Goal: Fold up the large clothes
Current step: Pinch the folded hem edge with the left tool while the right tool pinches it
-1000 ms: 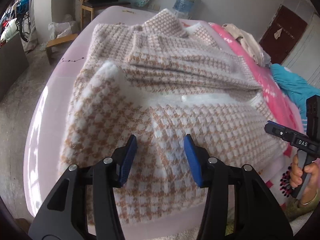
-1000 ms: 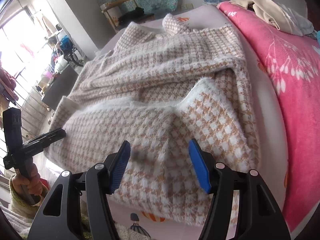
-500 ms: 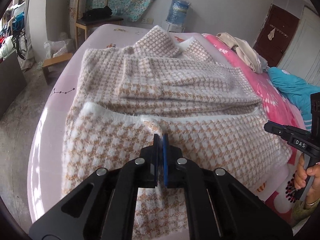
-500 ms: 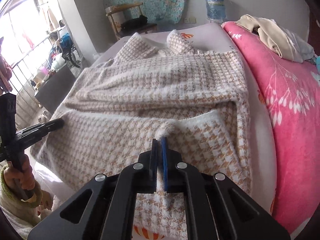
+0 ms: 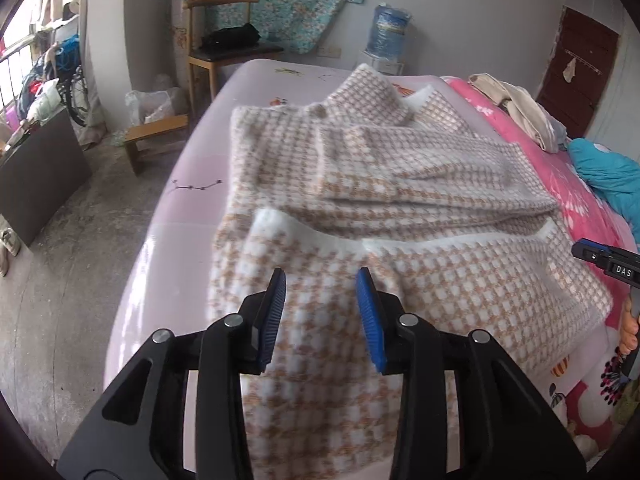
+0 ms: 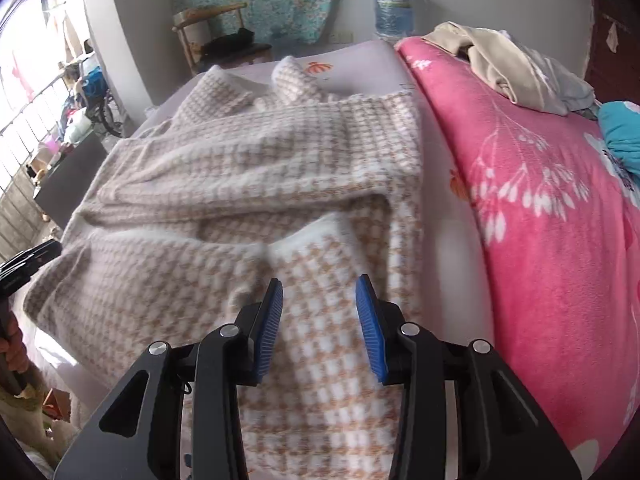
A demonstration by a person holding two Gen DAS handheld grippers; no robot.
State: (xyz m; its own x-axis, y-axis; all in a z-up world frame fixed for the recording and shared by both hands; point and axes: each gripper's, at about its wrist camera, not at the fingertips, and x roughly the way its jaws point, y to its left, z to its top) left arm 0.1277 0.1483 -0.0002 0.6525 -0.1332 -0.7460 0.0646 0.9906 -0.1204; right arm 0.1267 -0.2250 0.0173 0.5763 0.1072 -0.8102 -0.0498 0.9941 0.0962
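Both grippers, left gripper (image 5: pixel 322 280) and right gripper (image 6: pixel 319 286), tilt down above the sweater (image 5: pixel 400 208), jaws opening, nothing gripped.

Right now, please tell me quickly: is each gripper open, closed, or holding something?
Left gripper: jaws opening, holding nothing, above the checked garment.
Right gripper: jaws opening, holding nothing, above the same garment.

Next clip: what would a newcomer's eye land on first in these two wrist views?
The big fuzzy tan-and-white houndstooth garment, partly folded, fills the middle of the pale bed sheet. The left gripper and right gripper each frame its near edge with blue pads, jaws opening, nothing pinched. A bright pink floral blanket lies along the garment's right side.
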